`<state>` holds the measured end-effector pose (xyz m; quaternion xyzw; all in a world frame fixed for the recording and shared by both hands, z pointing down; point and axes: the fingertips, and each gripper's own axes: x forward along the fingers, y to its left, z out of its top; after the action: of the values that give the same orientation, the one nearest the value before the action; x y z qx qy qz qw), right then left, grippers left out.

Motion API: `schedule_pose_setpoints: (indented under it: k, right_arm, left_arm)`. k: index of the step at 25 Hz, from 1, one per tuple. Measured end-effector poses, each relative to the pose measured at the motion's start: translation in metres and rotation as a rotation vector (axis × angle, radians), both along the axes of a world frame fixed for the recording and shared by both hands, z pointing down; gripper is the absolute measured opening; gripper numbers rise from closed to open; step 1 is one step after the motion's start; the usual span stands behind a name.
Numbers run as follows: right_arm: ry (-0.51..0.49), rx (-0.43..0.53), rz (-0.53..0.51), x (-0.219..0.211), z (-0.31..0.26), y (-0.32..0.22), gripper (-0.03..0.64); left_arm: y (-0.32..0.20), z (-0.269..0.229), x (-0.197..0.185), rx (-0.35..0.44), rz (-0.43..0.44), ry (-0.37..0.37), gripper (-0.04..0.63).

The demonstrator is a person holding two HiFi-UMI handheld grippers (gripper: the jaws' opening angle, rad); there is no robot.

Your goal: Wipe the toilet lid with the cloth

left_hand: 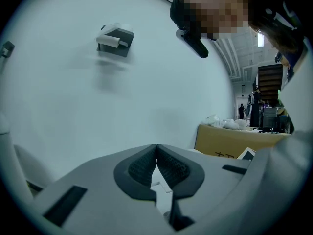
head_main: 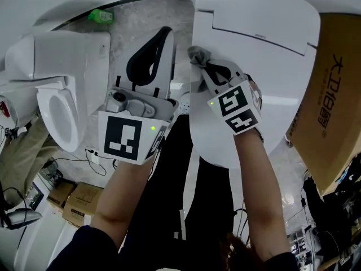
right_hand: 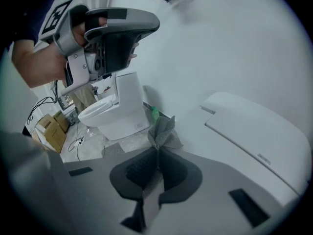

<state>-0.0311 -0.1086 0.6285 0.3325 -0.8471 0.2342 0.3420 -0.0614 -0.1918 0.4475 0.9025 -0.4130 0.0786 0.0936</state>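
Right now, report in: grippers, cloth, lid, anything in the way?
Left gripper shut, empty, off to the side. Right gripper shut on cloth, at toilet lid's left edge. Cardboard box close by its right side.

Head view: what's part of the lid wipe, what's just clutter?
Job: cloth, pinched in the right gripper; toilet lid.
Lying about: second toilet, green bottle, cardboard box. The left gripper is shut and empty.

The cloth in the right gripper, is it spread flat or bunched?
Bunched: the right gripper pinches the grey cloth, its folds sticking out beyond the jaws.
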Motion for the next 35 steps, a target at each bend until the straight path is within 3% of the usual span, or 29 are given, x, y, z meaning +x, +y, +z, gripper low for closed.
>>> schedule_pose_setpoints:
  k: [8, 15, 23, 30, 35]
  right_arm:
    - [0.037, 0.034, 0.223, 0.097, 0.001, 0.008, 0.034]
    - [0.177, 0.022, 0.412, 0.222, 0.008, 0.039, 0.035]
    - [0.296, 0.000, 0.606, 0.321, 0.009, 0.074, 0.035]
    - [0.285, -0.015, 0.762, 0.341, 0.011, 0.092, 0.034]
    - [0.272, -0.015, 0.727, 0.311, 0.010, 0.087, 0.034]
  left_arm:
    - [0.001, -0.006, 0.005, 0.003, -0.009, 0.020, 0.020]
    - [0.002, -0.006, 0.010, -0.002, -0.023, 0.037, 0.020]
    - [0.012, -0.002, 0.007, 0.003, 0.009, 0.003, 0.020]
    - [0.015, -0.001, 0.004, -0.001, 0.001, 0.006, 0.020]
    - [0.015, -0.002, 0.001, 0.000, -0.008, 0.016, 0.020]
